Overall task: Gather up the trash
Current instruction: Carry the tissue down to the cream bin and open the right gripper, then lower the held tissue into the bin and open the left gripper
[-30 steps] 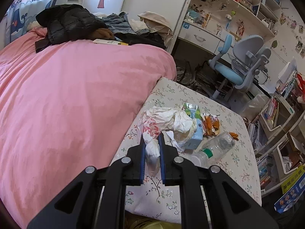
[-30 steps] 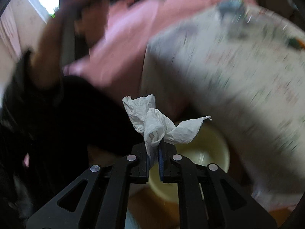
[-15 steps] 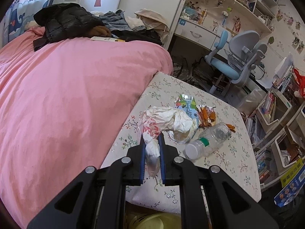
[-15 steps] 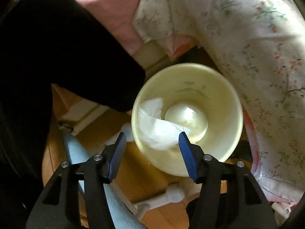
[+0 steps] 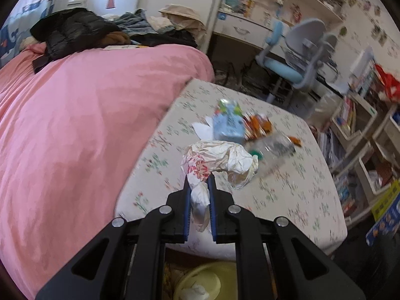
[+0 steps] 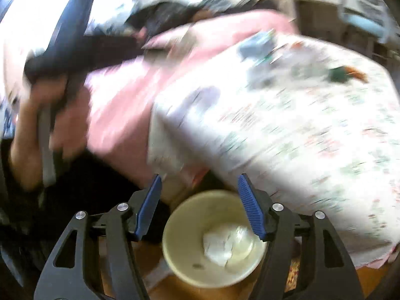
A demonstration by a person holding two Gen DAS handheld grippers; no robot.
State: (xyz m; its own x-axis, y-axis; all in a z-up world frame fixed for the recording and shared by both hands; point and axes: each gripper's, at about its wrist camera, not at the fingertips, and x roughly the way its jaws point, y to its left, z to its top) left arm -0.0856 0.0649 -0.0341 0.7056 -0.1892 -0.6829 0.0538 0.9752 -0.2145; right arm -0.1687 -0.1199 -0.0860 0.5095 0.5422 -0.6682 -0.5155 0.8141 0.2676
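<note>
My left gripper (image 5: 198,183) is shut on a crumpled white and red paper wrapper (image 5: 220,160), lifted over the near part of the floral table (image 5: 287,195). Behind it lie a blue carton (image 5: 228,122), an orange snack wrapper (image 5: 257,125) and a clear plastic bottle (image 5: 272,147). My right gripper (image 6: 198,182) is open and empty above the pale yellow bin (image 6: 185,237), which holds a white tissue (image 6: 225,246). The bin also shows in the left wrist view (image 5: 207,282), below the table's near edge.
A bed with a pink cover (image 5: 75,125) runs along the table's left side, with dark clothes (image 5: 75,30) piled on it. A blue and grey desk chair (image 5: 297,57) and shelves (image 5: 362,130) stand behind and to the right. The person's hand (image 6: 45,125) holds the left gripper.
My right gripper opened and dropped the tissue into the bin, then tilted up and back. My left gripper lifted the paper wrapper up and toward the table's near edge.
</note>
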